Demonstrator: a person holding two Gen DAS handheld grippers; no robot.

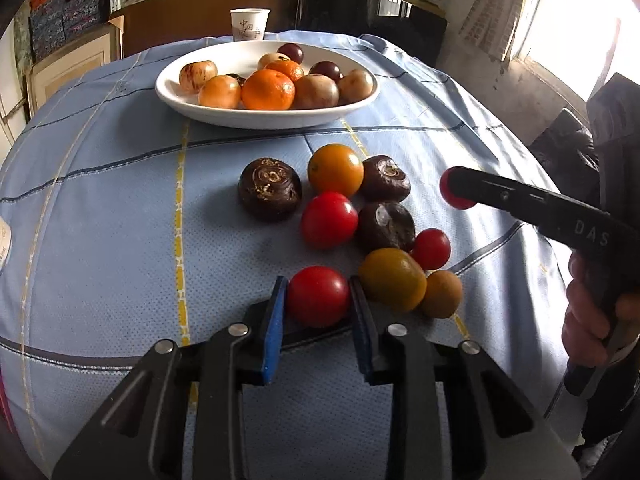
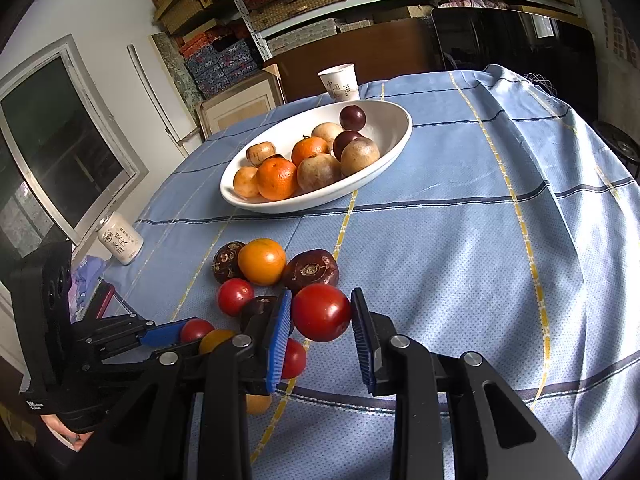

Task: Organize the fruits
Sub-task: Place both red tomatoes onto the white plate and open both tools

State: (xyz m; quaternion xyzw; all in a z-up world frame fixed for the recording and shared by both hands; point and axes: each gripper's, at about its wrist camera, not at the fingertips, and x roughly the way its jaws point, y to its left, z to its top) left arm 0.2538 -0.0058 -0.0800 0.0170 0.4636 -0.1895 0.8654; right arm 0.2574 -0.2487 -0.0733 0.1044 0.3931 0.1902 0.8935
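Observation:
A white oval bowl (image 1: 200,108) (image 2: 396,140) at the back of the table holds oranges, brown fruits and dark plums. In front of it lie loose red and yellow tomatoes (image 1: 335,170) and dark water chestnuts (image 1: 270,189) on the blue cloth. My left gripper (image 1: 318,296) is shut on a red tomato (image 1: 318,296) resting low on the cloth. My right gripper (image 2: 322,312) is shut on another red tomato (image 2: 322,312) and holds it above the cloth; it shows from the side in the left wrist view (image 1: 456,194).
A white paper cup (image 1: 249,24) (image 2: 340,82) stands behind the bowl. A white can (image 2: 120,238) stands at the table's left edge. The blue checked tablecloth (image 2: 460,240) drops off at the right. Shelves with boxes line the back wall.

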